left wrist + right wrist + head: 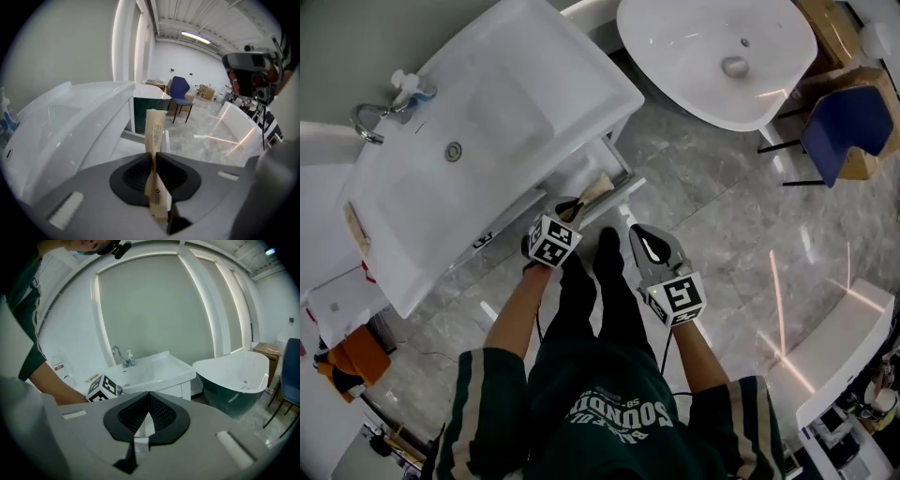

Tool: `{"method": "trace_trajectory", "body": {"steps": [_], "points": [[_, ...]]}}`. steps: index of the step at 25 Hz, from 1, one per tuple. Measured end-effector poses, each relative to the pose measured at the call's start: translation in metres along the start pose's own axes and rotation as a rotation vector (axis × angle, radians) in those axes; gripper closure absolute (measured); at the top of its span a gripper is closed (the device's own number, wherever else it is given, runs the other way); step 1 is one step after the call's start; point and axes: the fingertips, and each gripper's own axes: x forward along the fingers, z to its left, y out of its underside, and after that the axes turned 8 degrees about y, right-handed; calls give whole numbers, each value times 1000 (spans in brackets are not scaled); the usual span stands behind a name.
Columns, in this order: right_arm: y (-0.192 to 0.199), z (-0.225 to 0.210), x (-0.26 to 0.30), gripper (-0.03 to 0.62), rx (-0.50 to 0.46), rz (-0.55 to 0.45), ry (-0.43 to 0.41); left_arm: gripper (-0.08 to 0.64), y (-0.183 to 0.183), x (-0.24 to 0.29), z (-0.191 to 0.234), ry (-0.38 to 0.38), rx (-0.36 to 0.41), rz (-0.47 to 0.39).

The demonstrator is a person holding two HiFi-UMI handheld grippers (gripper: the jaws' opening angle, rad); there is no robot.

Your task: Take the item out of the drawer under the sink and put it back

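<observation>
A tan paper packet [594,192] [155,133] stands upright in my left gripper [572,208] [153,158], which is shut on its lower half. The packet hangs just over the open white drawer [622,182] under the white sink [487,112] [70,126]. My right gripper [630,223] [149,397] is shut with nothing in it, just right of the drawer's front corner, a short way from the left gripper. The inside of the drawer is mostly hidden by the sink's edge and the left gripper.
A chrome faucet [367,120] sits at the sink's back. A freestanding bathtub [722,56] [234,371] stands to the right, with a blue chair [848,127] [180,91] beyond it. A white ledge [844,347] lies at the lower right. The person's legs are below the grippers.
</observation>
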Motion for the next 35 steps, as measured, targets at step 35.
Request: {"method": "trace_trajectory", "body": {"steps": [35], "points": [[95, -63, 17, 591, 92, 186, 39, 468, 83, 200, 72, 91, -99, 400]]}}
